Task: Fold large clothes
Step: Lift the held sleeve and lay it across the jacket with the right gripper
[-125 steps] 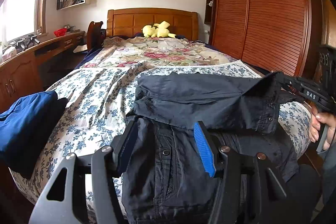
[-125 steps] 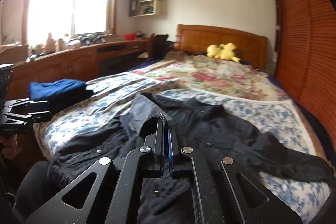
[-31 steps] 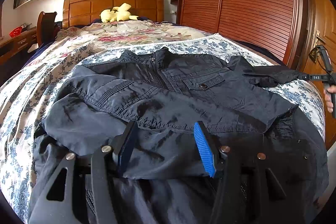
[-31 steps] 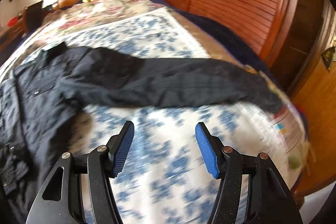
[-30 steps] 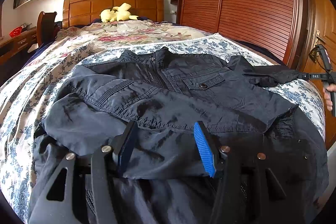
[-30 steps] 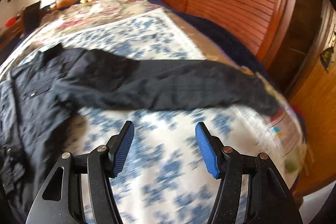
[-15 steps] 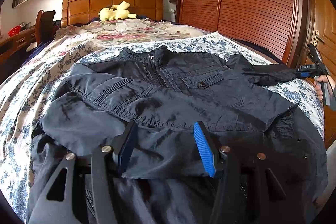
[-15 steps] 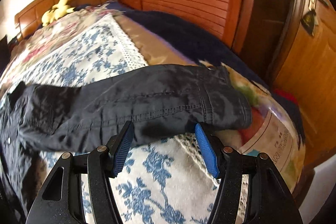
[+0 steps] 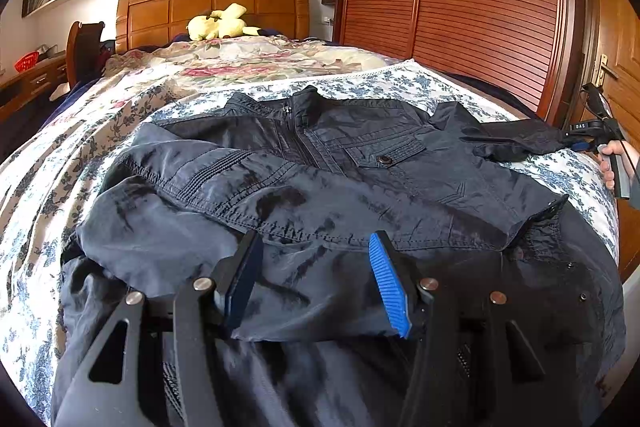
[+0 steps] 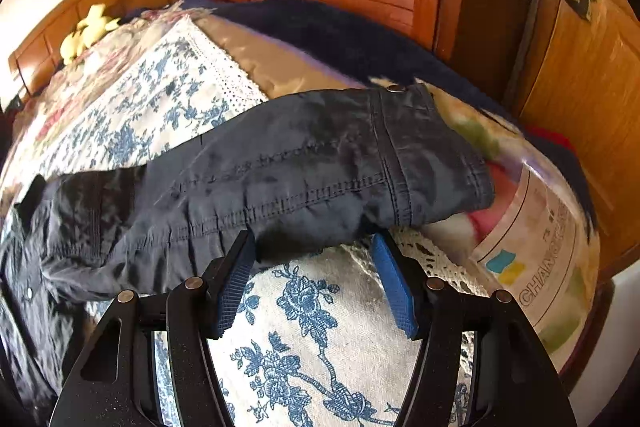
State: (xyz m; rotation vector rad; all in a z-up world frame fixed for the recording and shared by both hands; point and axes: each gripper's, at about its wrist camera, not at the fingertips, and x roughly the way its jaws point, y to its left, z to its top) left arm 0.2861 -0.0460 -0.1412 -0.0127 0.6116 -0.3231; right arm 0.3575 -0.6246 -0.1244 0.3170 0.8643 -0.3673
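Note:
A dark navy jacket (image 9: 360, 179) lies face up on the bed, collar toward the headboard. One sleeve (image 9: 224, 227) is folded across its front. My left gripper (image 9: 315, 243) hovers open over that folded sleeve, and its pads do not press the cloth. The other sleeve (image 10: 304, 163) stretches out to the bed's right corner, cuff (image 10: 436, 155) at the end. My right gripper (image 10: 313, 241) is open, its fingertips at the sleeve's near edge just short of the cuff. In the left wrist view the right gripper (image 9: 592, 139) and the hand (image 9: 612, 163) holding it show at the sleeve end.
A blue-floral cover (image 10: 312, 327) lies over the bed. A yellow plush toy (image 9: 218, 23) sits by the wooden headboard (image 9: 248, 3). Louvered wardrobe doors (image 9: 460, 7) and a door (image 9: 616, 67) stand to the right. A clear bag of bedding (image 10: 540, 227) sits at the bed corner.
My right gripper has travelled along the outstretched sleeve to its cuff end and rolled, and the sleeve's edge now sits at its fingertips. The left gripper and the jacket body have not moved.

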